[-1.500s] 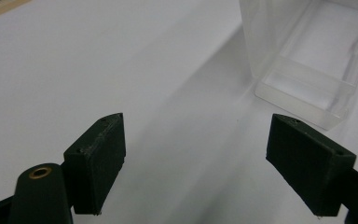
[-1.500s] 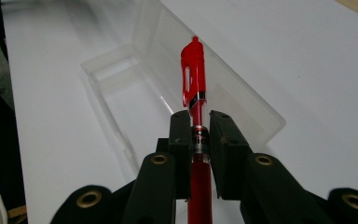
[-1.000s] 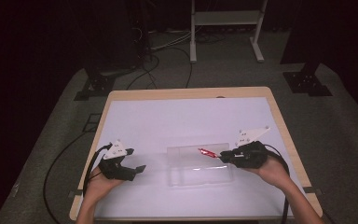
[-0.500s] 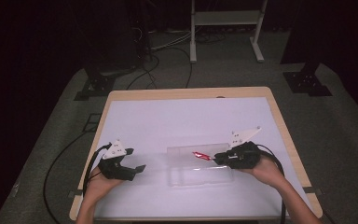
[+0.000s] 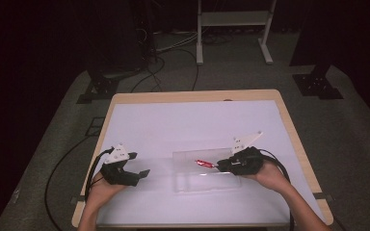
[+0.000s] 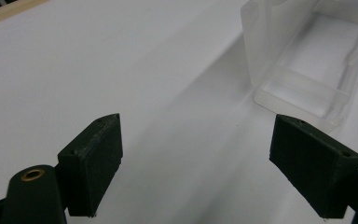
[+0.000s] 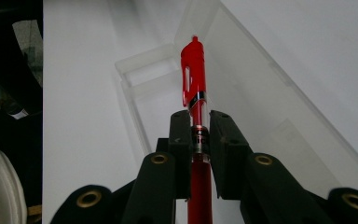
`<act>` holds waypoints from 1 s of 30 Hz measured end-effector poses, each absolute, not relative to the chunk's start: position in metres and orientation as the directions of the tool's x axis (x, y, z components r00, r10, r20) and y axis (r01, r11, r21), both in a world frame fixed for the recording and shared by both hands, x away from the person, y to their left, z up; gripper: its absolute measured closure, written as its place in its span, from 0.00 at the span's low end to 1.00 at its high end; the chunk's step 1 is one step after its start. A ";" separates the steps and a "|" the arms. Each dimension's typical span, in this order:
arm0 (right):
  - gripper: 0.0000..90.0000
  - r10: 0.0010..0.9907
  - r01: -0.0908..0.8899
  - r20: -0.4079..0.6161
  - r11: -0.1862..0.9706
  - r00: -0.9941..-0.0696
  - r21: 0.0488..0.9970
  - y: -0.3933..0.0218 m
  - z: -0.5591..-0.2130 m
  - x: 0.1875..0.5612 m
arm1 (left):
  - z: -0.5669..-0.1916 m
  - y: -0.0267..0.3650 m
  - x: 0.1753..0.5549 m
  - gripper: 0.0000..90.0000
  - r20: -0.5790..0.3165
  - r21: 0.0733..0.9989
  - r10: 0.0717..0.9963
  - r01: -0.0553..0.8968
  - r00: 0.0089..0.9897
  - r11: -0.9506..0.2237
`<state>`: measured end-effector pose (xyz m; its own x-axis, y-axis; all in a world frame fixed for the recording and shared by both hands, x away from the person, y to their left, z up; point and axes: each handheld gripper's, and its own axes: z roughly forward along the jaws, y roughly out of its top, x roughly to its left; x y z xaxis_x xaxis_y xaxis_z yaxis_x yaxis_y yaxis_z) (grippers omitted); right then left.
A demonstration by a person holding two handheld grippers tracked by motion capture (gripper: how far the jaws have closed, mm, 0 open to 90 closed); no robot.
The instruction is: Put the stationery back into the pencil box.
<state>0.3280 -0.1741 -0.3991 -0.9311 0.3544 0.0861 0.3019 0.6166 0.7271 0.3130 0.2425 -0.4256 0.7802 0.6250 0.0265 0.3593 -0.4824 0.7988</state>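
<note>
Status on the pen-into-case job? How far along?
Done: the clear case lies open on the table and the right gripper is shut on the red pen. In hand: pen held over the case's tray. Left: lay it in, let go, close the lid. The left gripper is open, idle beside the case.

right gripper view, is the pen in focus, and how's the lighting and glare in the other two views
Right gripper view: the red pen is sharp at its cap end and softer near the lens, where the right gripper clamps it. High view: the white table is evenly lit, its surroundings nearly black; the clear case is faint. Left gripper view: the white surface looks washed out; the open left gripper is sharp.
</note>
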 end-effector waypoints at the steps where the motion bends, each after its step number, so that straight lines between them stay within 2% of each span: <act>1: 0.87 0.352 0.300 0.086 0.618 -0.932 0.727 -0.173 -0.400 0.328 | -0.426 0.242 0.313 0.18 0.027 0.798 0.625 0.359 0.780 -0.483; 30: 0.87 0.298 0.292 0.116 0.658 -0.948 0.694 -0.164 -0.421 0.334 | -0.424 0.244 0.312 0.16 0.023 0.805 0.630 0.359 0.776 -0.472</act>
